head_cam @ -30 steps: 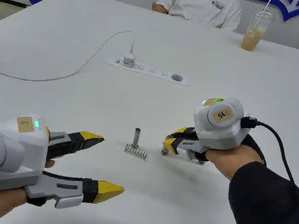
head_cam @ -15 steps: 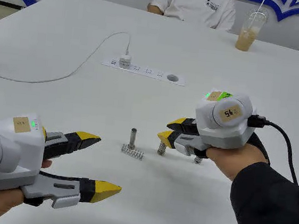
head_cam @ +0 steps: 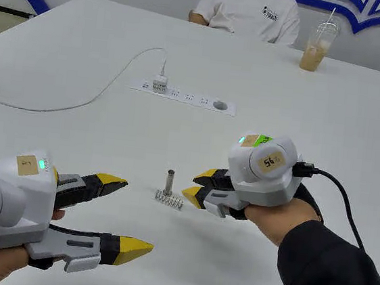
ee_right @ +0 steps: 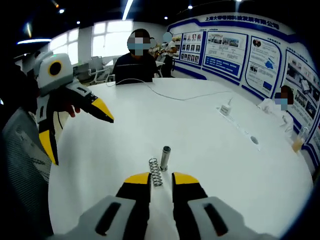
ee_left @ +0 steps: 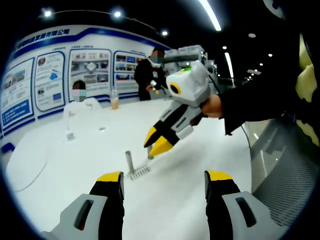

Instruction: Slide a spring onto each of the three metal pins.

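Note:
A bare metal pin (head_cam: 170, 180) stands upright mid-table, with a loose spring (head_cam: 170, 199) lying flat just in front of it. My right gripper (head_cam: 196, 186) hovers immediately right of them. Its yellow fingertips are only slightly apart, with nothing between them. In the right gripper view the pin (ee_right: 165, 157) and spring (ee_right: 155, 171) sit just beyond the fingertips. My left gripper (head_cam: 126, 215) is wide open and empty at the lower left, well short of the pin (ee_left: 129, 161) and spring (ee_left: 140, 172). The right gripper (ee_left: 156, 141) shows beyond them in the left gripper view.
A white power strip (head_cam: 185, 96) with a plugged charger (head_cam: 159, 81) and trailing cable (head_cam: 93, 95) lies farther back. An iced drink cup (head_cam: 314, 50) stands at the far right, and a seated person (head_cam: 248, 9) is at the far edge. A black cable (head_cam: 338, 192) trails from my right gripper.
My right gripper has moved left, away from two pins that carry springs, and now hides them. Its tips are close to the bare pin and loose spring. The left gripper stays open and still.

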